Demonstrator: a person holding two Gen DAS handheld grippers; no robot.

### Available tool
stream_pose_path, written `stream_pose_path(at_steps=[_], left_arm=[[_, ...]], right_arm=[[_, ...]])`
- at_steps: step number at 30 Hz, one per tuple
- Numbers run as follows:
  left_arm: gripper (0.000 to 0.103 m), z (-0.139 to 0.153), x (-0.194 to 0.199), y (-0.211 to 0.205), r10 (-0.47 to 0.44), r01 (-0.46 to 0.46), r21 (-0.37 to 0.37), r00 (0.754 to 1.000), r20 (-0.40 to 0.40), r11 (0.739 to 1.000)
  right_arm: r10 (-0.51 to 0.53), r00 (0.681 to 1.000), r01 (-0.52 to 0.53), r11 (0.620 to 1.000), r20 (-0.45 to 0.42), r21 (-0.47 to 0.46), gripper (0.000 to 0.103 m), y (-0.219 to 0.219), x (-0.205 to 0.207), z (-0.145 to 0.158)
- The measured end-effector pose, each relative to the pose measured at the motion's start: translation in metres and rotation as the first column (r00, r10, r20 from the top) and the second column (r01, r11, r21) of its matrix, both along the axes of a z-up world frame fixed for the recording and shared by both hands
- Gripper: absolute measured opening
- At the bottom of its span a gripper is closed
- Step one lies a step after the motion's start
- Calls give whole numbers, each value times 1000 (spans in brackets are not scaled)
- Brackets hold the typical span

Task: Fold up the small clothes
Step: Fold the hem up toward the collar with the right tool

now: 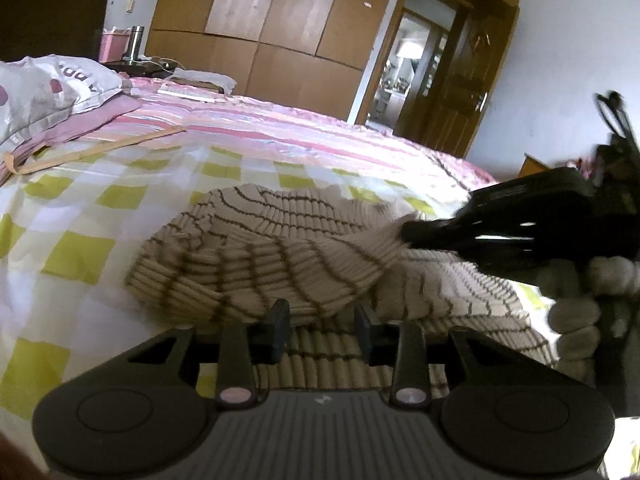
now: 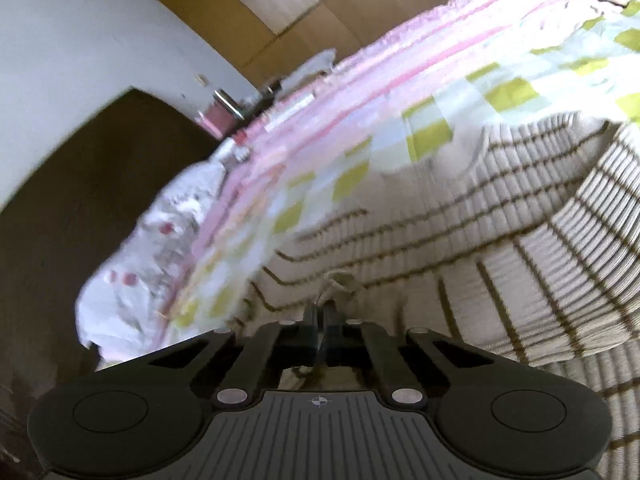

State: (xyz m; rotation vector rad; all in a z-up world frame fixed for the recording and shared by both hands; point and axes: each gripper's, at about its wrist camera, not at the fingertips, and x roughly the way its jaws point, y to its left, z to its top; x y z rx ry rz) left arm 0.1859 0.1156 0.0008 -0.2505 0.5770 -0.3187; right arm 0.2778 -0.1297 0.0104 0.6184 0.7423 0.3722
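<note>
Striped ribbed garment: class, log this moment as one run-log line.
stage: folding | right gripper: shut on striped ribbed garment | left gripper: open over garment | surface: checked bedspread

the pillow point(image 1: 60, 84) bears upside-down letters, too partial to read.

The bed point(image 1: 168, 200) lies bare to the left of the striped knit garment point(image 1: 260, 256), its checked cover giving a gripper open room there. Farther back, a wooden hanger point(image 1: 100, 148) and a pillow point(image 1: 48, 88) take up the left side. On the right the way is blocked: the right gripper point(image 1: 412, 232) reaches in across the garment, a gloved hand point(image 1: 576, 312) behind it. The pink striped stretch beyond the garment is open up to the wardrobe point(image 1: 280, 20)
</note>
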Motion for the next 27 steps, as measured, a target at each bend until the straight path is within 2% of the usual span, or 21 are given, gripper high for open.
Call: stream_pose_path(at_steps=[5,11,16,18,23,27], left_arm=[[45,3,-1,3,4,-4,-27,1000,22,1000],[47,1,4,4,20,-20,-16,1000,11,1000],[48,-2,9,8,37,-37,-20,999,1,999],[48,-5,11,7,37,-37,-14,999,-8,999],[48,-11,15,2,29,-29,16,999,-29,999],[48,-13,16,1,38,-37,31,999,-31,999]], right_arm=[[-25,998,24,1000,63,18,3,-19,-12,25],[-90,993,92,996,78,-12,3,-36,-19,29],[-175,975,176,984,139,8,3,-62,-27,40],[-201,969,206,978,143,-17,3,-72,-31,36],[-246,968,251,960,49,-126,3,-84,-35,-2],[-300,954,299,949,8,-104,3,-97,-34,-16]])
